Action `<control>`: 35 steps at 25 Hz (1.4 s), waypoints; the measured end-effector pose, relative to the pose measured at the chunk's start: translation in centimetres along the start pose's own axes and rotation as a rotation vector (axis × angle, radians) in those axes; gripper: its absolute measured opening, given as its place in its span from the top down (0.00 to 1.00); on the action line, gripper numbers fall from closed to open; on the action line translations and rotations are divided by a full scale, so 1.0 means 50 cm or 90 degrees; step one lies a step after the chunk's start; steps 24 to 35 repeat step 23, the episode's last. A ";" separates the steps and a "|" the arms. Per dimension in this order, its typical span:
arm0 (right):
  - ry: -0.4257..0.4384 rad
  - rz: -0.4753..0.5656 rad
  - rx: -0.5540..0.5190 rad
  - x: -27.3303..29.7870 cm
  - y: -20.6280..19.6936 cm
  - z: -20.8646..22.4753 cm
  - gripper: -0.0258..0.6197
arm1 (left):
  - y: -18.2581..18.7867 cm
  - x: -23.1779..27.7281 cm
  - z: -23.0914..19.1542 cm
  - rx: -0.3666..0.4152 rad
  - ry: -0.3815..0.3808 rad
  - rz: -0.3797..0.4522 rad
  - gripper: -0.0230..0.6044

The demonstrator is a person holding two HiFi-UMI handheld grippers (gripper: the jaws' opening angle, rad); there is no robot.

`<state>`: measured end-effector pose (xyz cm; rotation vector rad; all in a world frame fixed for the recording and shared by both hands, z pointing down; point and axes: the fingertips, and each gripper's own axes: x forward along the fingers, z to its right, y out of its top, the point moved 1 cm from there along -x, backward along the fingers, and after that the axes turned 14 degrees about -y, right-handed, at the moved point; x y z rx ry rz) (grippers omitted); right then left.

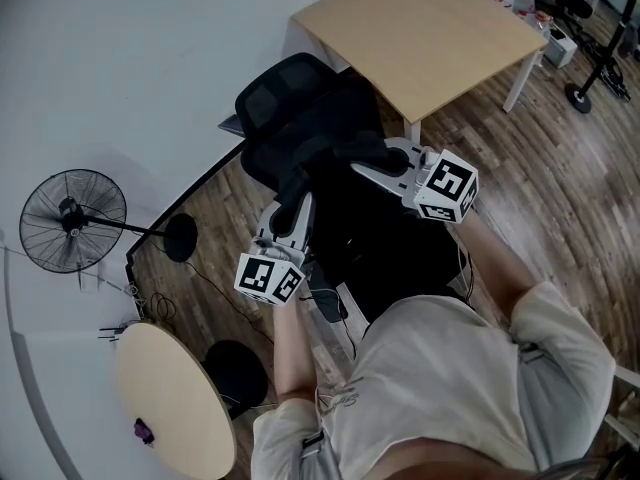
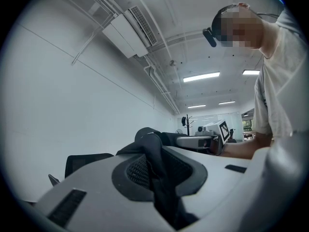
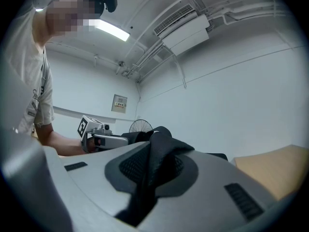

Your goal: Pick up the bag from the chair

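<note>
Left gripper: You are closing the left gripper [image 2: 155, 174] fully on a black strap [image 2: 152, 151], the jaws pinching the fabric with no gap showing.
Right gripper: You are clamping the right gripper [image 3: 153, 172] just as tightly on a second fold of strap [image 3: 158, 151]. Its marker cube is riding above your forearm in the head view.
Bag: The black bag [image 1: 372, 240] is hanging between your two grippers, in front of the chair [image 1: 272, 96] and close against your body. You cannot tell whether it is touching the seat.
Far edge: The bag's upper edge is lying against the chair's mesh back.
Right side: The table [image 1: 430, 30] is pointing a corner just beside the chair, and open wood floor is stretching beyond it.
Left side: The fan [image 1: 72, 218] is standing well apart by the wall, with cables trailing over the floor near its base.
Near side: The round table [image 1: 172, 400] is sitting close by your left elbow, narrowing the room there.
</note>
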<state>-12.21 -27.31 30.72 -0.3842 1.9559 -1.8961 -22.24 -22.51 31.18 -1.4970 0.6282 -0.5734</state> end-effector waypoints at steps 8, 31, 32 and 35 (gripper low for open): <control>0.002 -0.005 0.002 -0.004 -0.007 -0.011 0.91 | -0.007 -0.009 0.006 -0.006 -0.002 0.000 0.87; 0.007 -0.018 -0.001 -0.030 -0.033 -0.024 0.91 | -0.040 -0.018 0.035 -0.017 0.003 -0.014 0.87; 0.007 -0.018 -0.001 -0.030 -0.033 -0.024 0.91 | -0.040 -0.018 0.035 -0.017 0.003 -0.014 0.87; 0.007 -0.018 -0.001 -0.030 -0.033 -0.024 0.91 | -0.040 -0.018 0.035 -0.017 0.003 -0.014 0.87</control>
